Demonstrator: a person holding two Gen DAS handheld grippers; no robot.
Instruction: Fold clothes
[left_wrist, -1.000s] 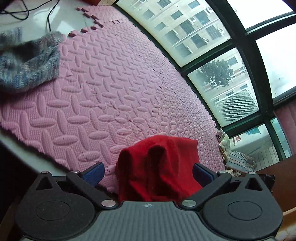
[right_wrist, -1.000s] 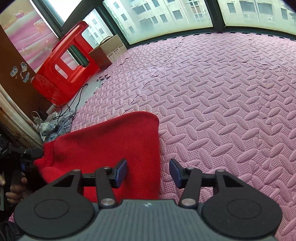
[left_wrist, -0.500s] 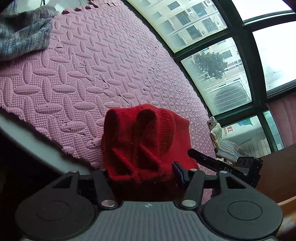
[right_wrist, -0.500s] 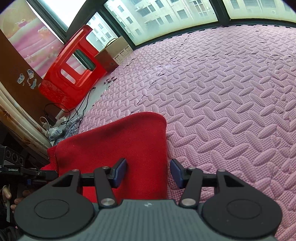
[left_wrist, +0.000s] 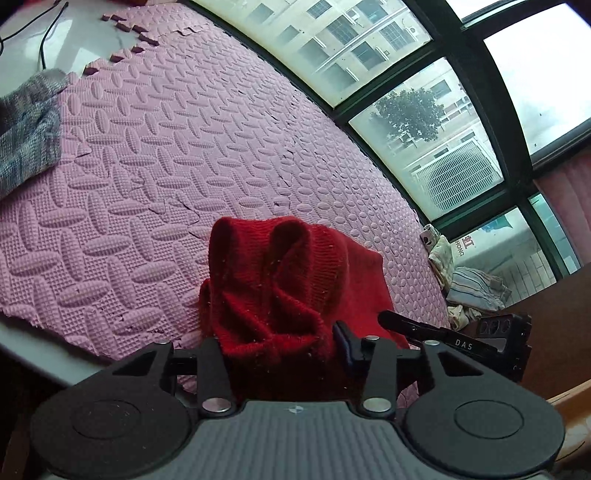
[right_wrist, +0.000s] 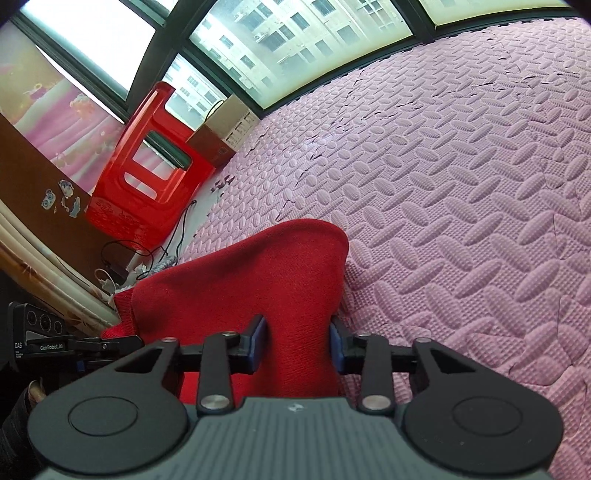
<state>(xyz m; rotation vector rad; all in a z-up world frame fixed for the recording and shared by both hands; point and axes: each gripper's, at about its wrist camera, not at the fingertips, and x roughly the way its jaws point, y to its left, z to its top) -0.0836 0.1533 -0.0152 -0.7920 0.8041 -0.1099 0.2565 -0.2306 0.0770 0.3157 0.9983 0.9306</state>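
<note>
My left gripper (left_wrist: 280, 347) pinches bunched red garment (left_wrist: 280, 288) at the pink foam mat's (left_wrist: 166, 147) near edge; my right gripper (right_wrist: 297, 343) clamps its flat fold.

In the left wrist view, the letters "DAS" stood in pale print on the black body of the right gripper (left_wrist: 461, 341) at about four o'clock. Behind it, a white sign (left_wrist: 476, 245) outside the window showed letters reading "HONG" beside a dark character too cut off to read.

In the right wrist view, the left gripper (right_wrist: 48, 341) at nine o'clock carried "GenRobot.AI" along its side, with "DAS" above smaller unreadable print.
</note>
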